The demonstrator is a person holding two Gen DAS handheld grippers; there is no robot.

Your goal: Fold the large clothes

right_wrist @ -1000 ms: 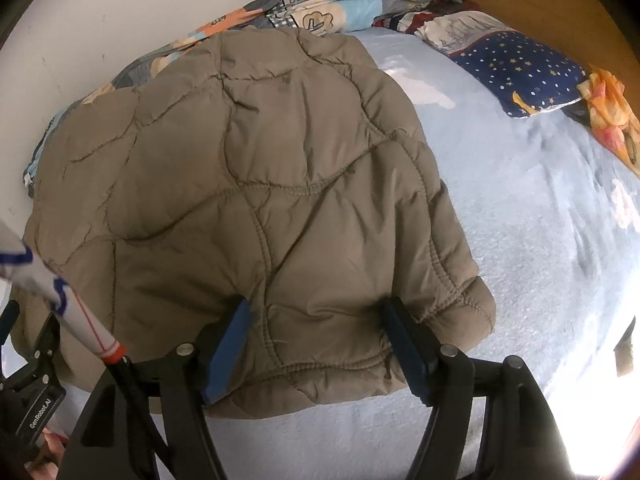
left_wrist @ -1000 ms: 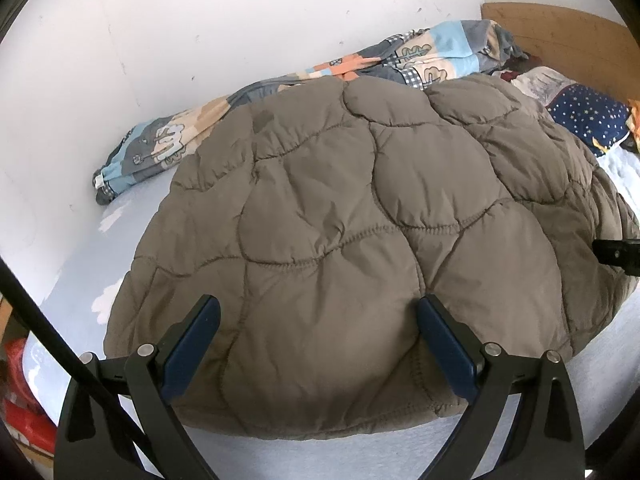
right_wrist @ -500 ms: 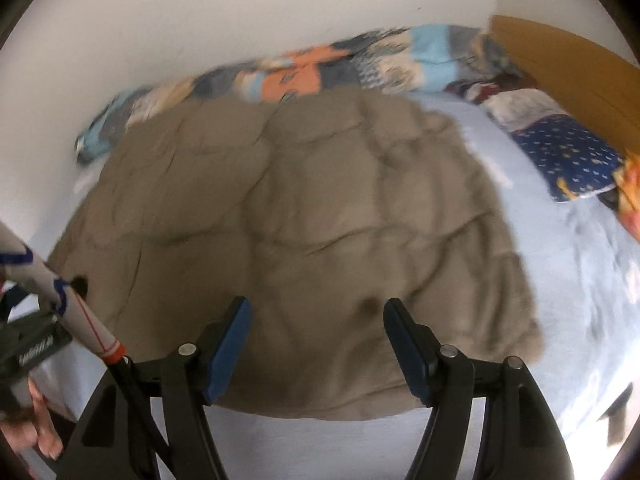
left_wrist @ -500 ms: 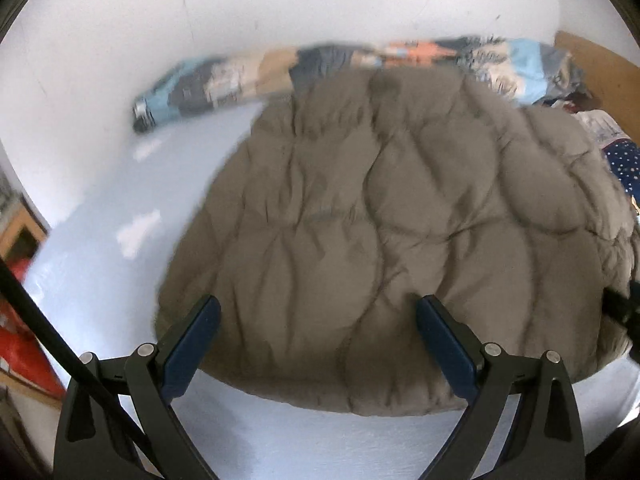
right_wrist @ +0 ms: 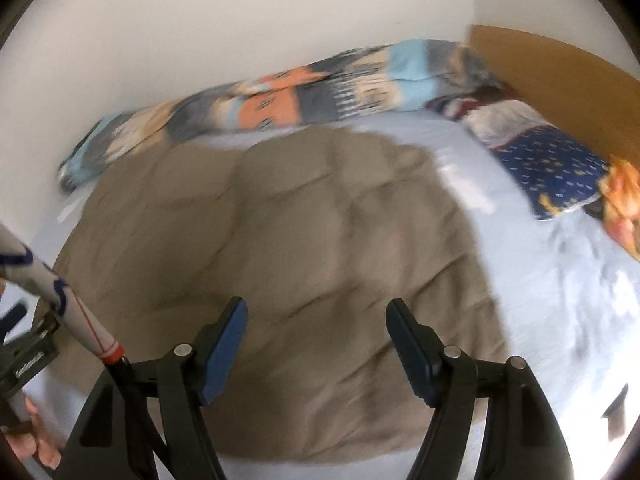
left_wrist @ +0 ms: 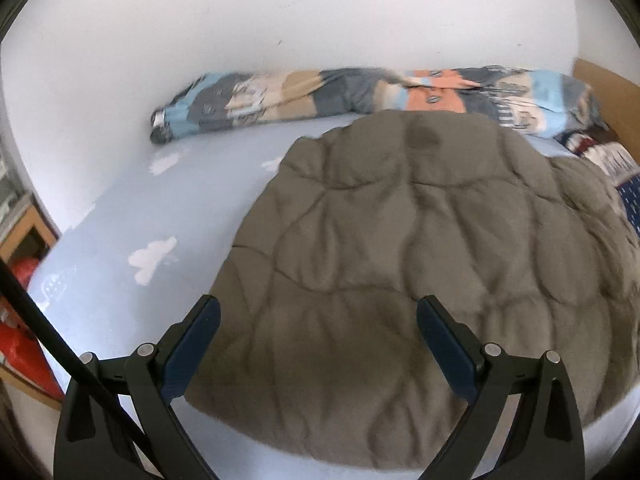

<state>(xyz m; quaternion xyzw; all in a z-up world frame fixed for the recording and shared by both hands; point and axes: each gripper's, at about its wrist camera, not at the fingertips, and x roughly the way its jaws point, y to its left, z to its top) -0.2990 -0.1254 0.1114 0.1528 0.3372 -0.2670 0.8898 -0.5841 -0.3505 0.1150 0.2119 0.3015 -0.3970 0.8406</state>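
Lying folded on the bed [left_wrist: 100, 280], the quilted jacket [left_wrist: 400, 264] rests untouched, so left gripper [left_wrist: 318, 344] gapes empty while right gripper [right_wrist: 316, 340] is opening, nothing between them.

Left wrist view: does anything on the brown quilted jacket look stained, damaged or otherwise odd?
Yes. The brown quilted jacket has a darker roundish patch near its far edge, like a stain or damp mark. The blur hides what it is. No tears show.
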